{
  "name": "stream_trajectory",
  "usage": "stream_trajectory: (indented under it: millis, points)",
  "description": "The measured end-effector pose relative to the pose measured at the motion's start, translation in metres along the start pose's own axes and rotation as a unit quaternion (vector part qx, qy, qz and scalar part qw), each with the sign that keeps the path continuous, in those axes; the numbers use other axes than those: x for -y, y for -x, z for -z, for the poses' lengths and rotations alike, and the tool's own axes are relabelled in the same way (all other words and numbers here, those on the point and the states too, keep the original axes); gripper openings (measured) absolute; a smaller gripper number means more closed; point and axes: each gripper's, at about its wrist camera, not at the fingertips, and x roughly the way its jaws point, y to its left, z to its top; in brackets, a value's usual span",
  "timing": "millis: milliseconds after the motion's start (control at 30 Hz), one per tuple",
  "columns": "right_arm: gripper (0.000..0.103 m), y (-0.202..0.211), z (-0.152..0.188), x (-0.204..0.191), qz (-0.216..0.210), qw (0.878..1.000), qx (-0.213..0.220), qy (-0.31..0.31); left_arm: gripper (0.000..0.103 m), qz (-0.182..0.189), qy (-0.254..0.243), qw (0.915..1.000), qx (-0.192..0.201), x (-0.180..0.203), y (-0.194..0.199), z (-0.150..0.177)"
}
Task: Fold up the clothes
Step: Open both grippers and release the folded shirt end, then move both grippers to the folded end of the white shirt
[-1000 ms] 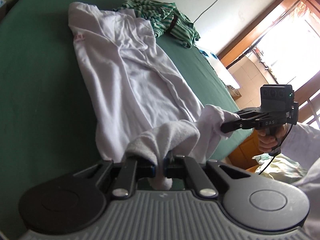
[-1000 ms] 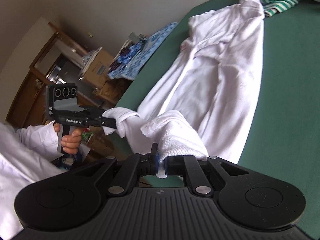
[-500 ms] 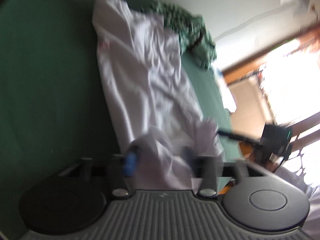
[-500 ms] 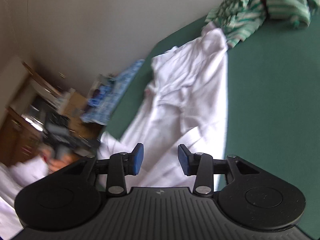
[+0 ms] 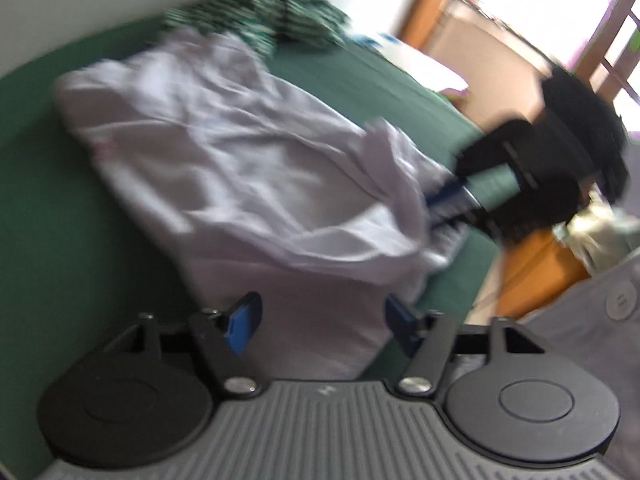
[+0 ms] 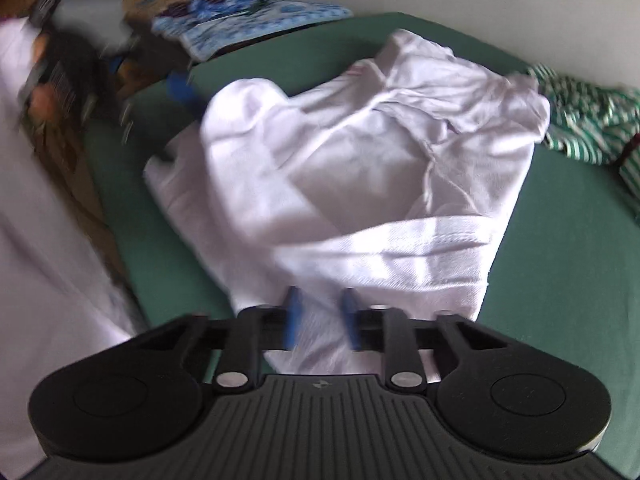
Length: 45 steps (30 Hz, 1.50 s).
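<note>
Cloth fills the middle of the left wrist view: a white garment lies spread on the green bed, its near hem folded over toward the far end. The left tool hovers at the near edge of the garment with its blue pads wide apart and nothing between them. Beyond the garment, a green striped garment lies bunched at the far end of the bed. At the right, much blurred, the right tool shows beside the garment's right edge; from this side I cannot tell how it stands.

From the right wrist view, the white garment lies on the green bed with a folded band of hem nearest the camera. The right tool sits over that near hem, its blue pads parted with a gap between them, gripping nothing. The striped garment lies at the far right, touching the white one's corner. At upper left the left tool is a blur.
</note>
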Motion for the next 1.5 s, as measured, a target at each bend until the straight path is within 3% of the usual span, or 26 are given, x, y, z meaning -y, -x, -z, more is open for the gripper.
stream_trajectory:
  millis: [33, 100, 167, 200, 333, 400, 467, 500, 533, 600, 700, 767, 800, 833, 900, 1033, 1133, 1267, 1333, 1500]
  points:
    - [0.012, -0.001, -0.005, 0.008, 0.004, 1.0, 0.006, -0.019, 0.041, 0.006, 0.0, 1.0, -0.003, -0.001, -0.007, -0.004]
    - [0.013, -0.001, -0.015, 0.024, 0.024, 0.998, 0.023, -0.058, 0.029, -0.009, 0.017, 0.9998, 0.009, -0.011, -0.017, -0.013]
    - [0.014, -0.01, -0.019, 0.039, 0.043, 0.994, 0.029, -0.097, 0.025, -0.037, 0.061, 0.9971, 0.027, -0.031, -0.024, -0.019]
    - [0.014, -0.015, -0.021, 0.047, 0.053, 0.991, 0.03, -0.116, 0.017, -0.038, 0.083, 0.9952, 0.036, -0.041, -0.026, -0.02]
    - [0.011, -0.024, -0.021, 0.049, 0.086, 0.989, 0.047, -0.114, 0.008, -0.022, 0.151, 0.9865, 0.059, -0.072, -0.022, -0.019]
    - [0.015, -0.012, -0.021, 0.047, 0.102, 0.985, 0.056, -0.13, 0.01, -0.015, 0.166, 0.9828, 0.079, -0.08, -0.011, -0.013]
    - [0.018, 0.007, -0.017, 0.041, 0.089, 0.983, 0.077, -0.14, 0.013, -0.008, 0.179, 0.9792, 0.096, -0.086, 0.0, -0.008]
    - [0.021, 0.013, -0.016, 0.035, 0.082, 0.985, 0.08, -0.128, 0.022, -0.006, 0.182, 0.9781, 0.101, -0.087, 0.004, -0.006]
    - [0.029, 0.018, -0.015, 0.028, 0.076, 0.988, 0.078, -0.111, 0.03, -0.007, 0.184, 0.9775, 0.103, -0.086, 0.006, -0.005]
    - [0.045, 0.016, -0.013, 0.016, 0.073, 0.993, 0.059, -0.075, 0.03, -0.018, 0.17, 0.9803, 0.099, -0.078, 0.003, -0.007]
    - [0.045, -0.001, -0.011, 0.008, 0.075, 0.996, 0.035, -0.018, 0.037, -0.04, 0.15, 0.9835, 0.093, -0.066, -0.002, -0.009]
    - [0.038, -0.011, -0.011, 0.01, 0.074, 0.997, 0.031, -0.002, 0.038, -0.06, 0.148, 0.9829, 0.091, -0.06, -0.005, -0.01]
    - [0.014, -0.016, -0.013, 0.013, 0.072, 0.997, 0.024, 0.0, 0.038, -0.071, 0.147, 0.9825, 0.09, -0.058, -0.007, -0.011]
    - [0.008, -0.017, -0.015, 0.018, 0.066, 0.998, 0.021, -0.003, 0.038, -0.081, 0.146, 0.9819, 0.089, -0.055, -0.008, -0.012]
    - [0.005, -0.015, -0.018, 0.03, 0.066, 0.997, 0.035, -0.012, 0.039, -0.102, 0.144, 0.9805, 0.087, -0.049, -0.011, -0.014]
    - [0.011, -0.018, -0.02, 0.065, 0.042, 0.995, 0.04, -0.078, 0.044, -0.133, 0.149, 0.976, 0.088, -0.043, -0.017, -0.014]
    - [0.016, -0.021, -0.016, 0.068, 0.03, 0.995, 0.061, -0.073, 0.046, -0.155, 0.141, 0.974, 0.086, -0.035, -0.02, -0.014]
    - [0.021, 0.017, -0.007, 0.078, 0.032, 0.989, 0.098, -0.109, 0.046, -0.165, 0.14, 0.9724, 0.087, -0.019, -0.005, -0.011]
    - [0.033, 0.03, 0.004, 0.079, 0.047, 0.989, 0.09, -0.11, 0.057, -0.166, 0.135, 0.9728, 0.088, -0.009, 0.005, -0.005]
    - [0.034, 0.022, 0.02, 0.083, 0.024, 0.984, 0.085, -0.157, 0.066, -0.174, 0.161, 0.9681, 0.08, -0.002, 0.016, 0.018]
